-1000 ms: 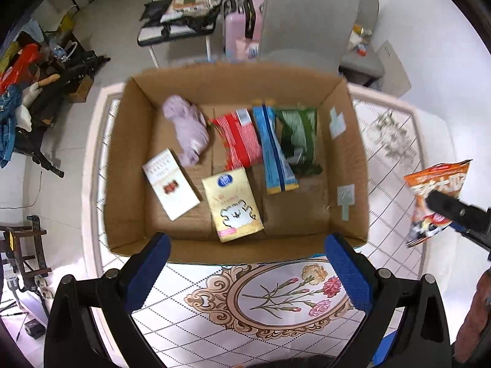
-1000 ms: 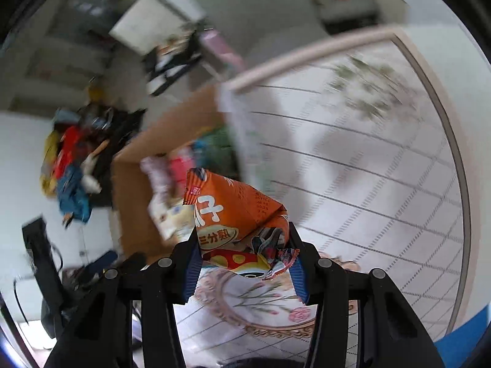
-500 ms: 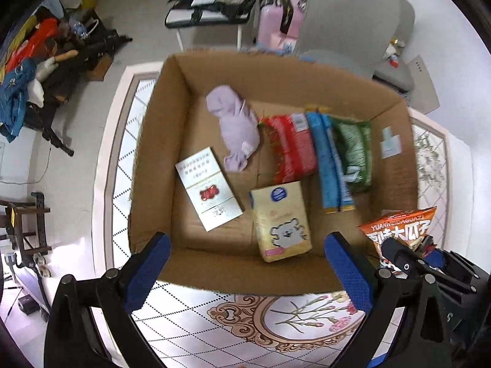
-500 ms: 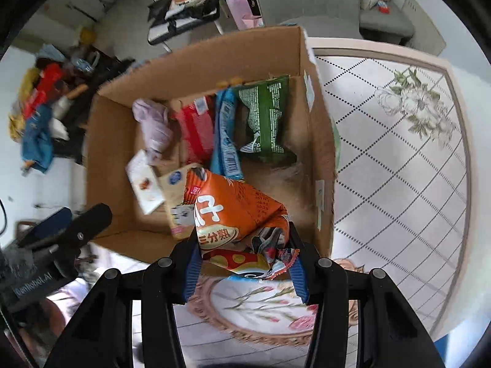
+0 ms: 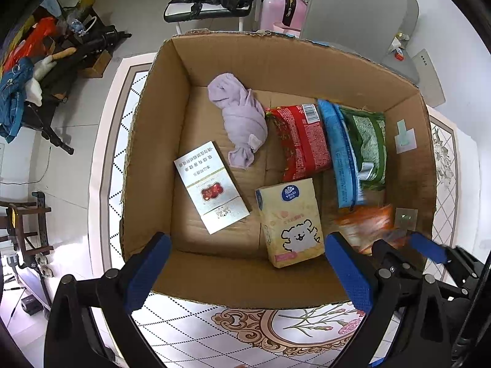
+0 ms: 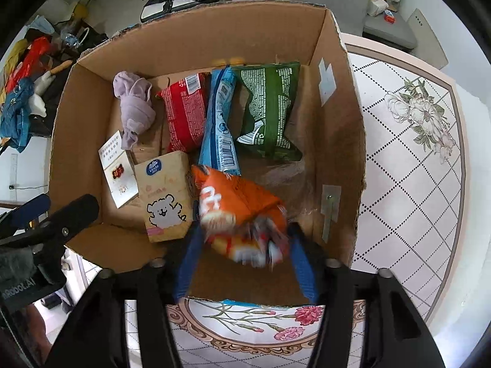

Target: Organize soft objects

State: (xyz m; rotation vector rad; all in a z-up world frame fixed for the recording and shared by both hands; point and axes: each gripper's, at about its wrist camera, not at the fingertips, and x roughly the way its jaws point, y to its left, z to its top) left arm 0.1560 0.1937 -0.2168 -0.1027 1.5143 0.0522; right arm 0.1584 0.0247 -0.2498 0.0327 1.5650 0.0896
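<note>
The right gripper (image 6: 245, 263) hangs over the near right corner of the cardboard box (image 6: 196, 30). Its 2 blue fingers (image 6: 187, 266) are spread wider than the orange snack bag (image 6: 236, 211), which sits blurred between them. Whether the pads touch the bag at all cannot be told, so the grip itself is unclear. From the left wrist view the same bag (image 5: 365, 224) shows as an orange smear inside the box, just ahead of the right gripper (image 5: 399, 245).

The left gripper (image 5: 248, 270) is spread wide with nothing between its fingers (image 5: 147, 270), hovering over the near wall of the box (image 5: 233, 279).

Ahead of the right gripper, beyond the orange bag, stand 3 packets side by side: a red packet (image 6: 184, 113), a blue packet (image 6: 221, 122) and a green packet (image 6: 270, 110). To the left of the orange bag lies a yellow tissue pack (image 6: 165, 196) with a bear drawing. Further left lies a white carton (image 6: 118, 170), and beyond it a rolled lilac cloth (image 6: 133, 107). The box rests on a floral-patterned table (image 6: 414, 168).
</note>
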